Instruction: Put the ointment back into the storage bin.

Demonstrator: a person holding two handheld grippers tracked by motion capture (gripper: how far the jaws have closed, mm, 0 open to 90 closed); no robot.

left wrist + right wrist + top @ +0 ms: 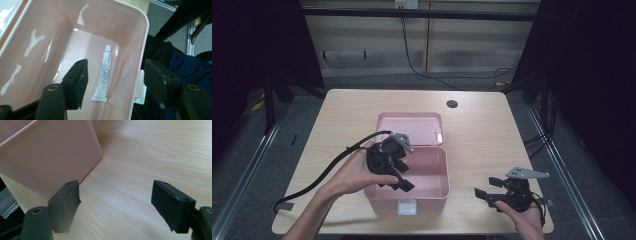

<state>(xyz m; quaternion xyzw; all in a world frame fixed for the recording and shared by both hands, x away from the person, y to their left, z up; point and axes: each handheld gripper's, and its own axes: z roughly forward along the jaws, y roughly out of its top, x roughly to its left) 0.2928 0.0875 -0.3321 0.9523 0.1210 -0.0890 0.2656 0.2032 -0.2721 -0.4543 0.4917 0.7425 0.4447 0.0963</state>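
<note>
Since the white ointment tube [104,73] lies flat on the pink box [439,192] floor directly below my left gripper [113,82], lengthwise between its open, empty jaws, that hand is nearer; my right gripper [488,188] waits open beside the box.

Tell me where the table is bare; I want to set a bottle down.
Bare table runs left of the pink box and behind its lid. The strip between box and right gripper is narrow. The box floor holds a tube under the left gripper.
</note>
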